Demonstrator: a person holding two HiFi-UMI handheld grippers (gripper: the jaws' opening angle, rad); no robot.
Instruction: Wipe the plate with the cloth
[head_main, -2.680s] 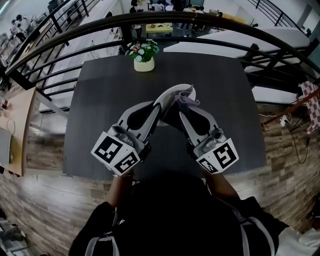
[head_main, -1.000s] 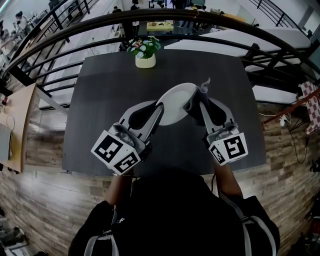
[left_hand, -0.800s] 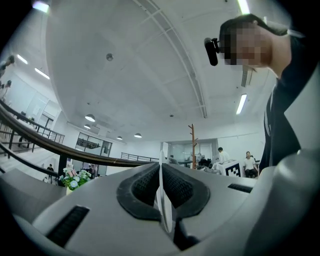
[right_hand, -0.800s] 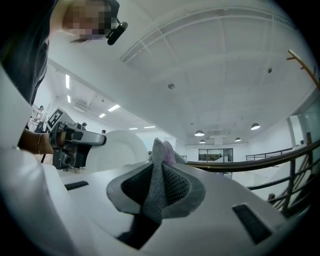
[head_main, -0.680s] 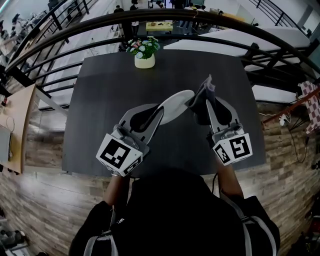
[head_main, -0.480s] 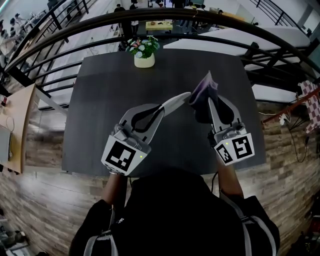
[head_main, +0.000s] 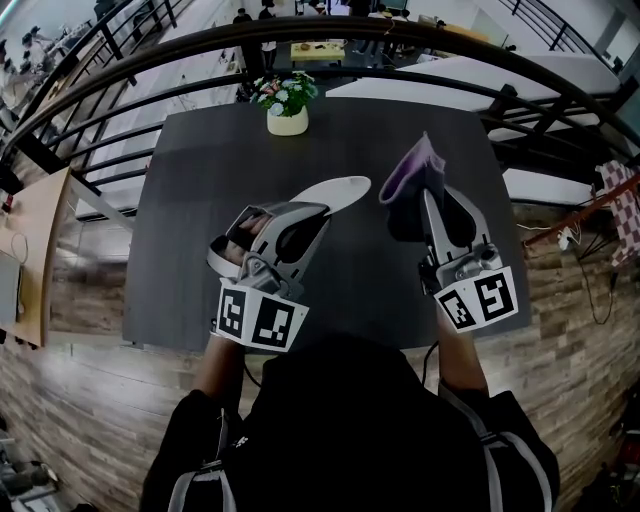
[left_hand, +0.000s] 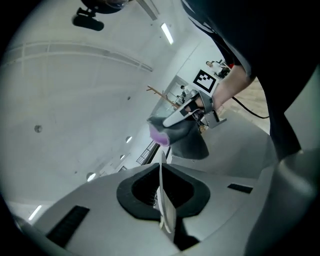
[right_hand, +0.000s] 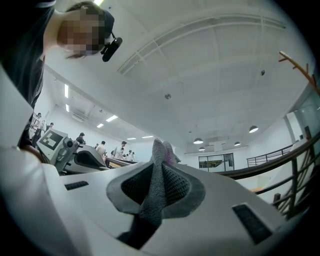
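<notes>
Two grips: left gripper (head_main: 315, 210) clamps the plate (head_main: 342, 190) edgewise, pointing away rightward; right gripper (head_main: 425, 200) pinches the upright cloth (head_main: 410, 172).

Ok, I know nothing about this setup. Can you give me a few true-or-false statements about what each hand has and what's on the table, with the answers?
1. The left gripper holds a white plate by its edge. True.
2. The right gripper is empty. False: it is shut on a grey and purple cloth.
3. The cloth is pressed against the plate. False: there is a gap between them.
4. A pot of flowers stands at the far end of the dark table. True.
</notes>
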